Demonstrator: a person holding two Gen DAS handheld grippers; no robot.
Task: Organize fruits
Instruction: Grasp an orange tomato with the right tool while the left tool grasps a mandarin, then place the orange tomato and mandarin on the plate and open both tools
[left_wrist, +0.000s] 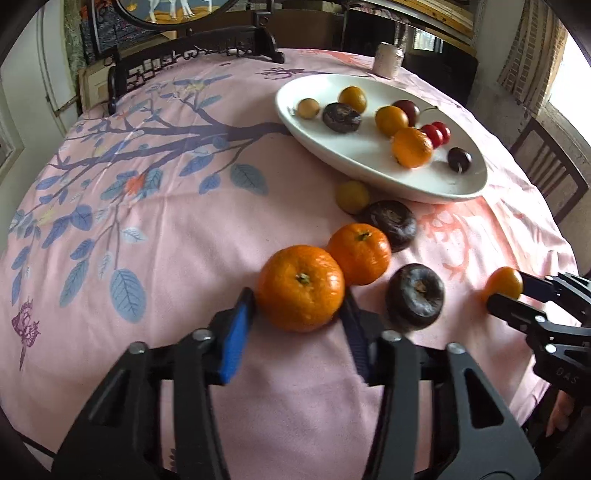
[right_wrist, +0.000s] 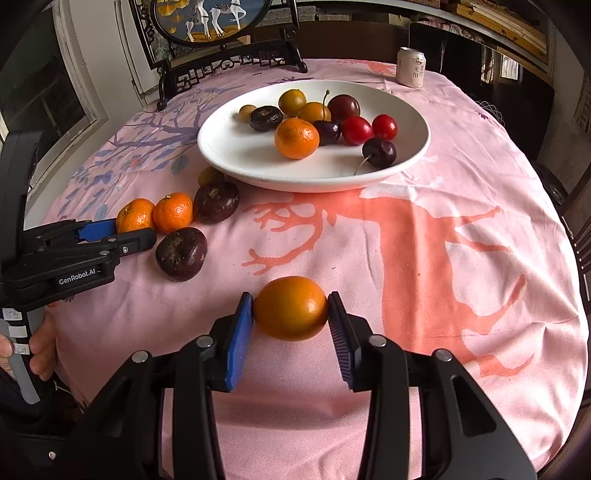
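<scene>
Left wrist view: my left gripper (left_wrist: 300, 308) clasps the near mandarin (left_wrist: 301, 288). My right gripper (right_wrist: 290, 312) grips an orange fruit (right_wrist: 290, 308) nearer than the plate (right_wrist: 229, 147).

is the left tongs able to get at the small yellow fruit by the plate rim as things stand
Probably not right away. The left tongs are shut on a mandarin, and a second mandarin and a dark fruit lie between them and the yellow fruit beside the plate.

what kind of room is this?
Probably a home dining room: a table under a pink printed cloth, carved wooden chairs, and a framed decorative screen standing behind the white fruit plate.
</scene>
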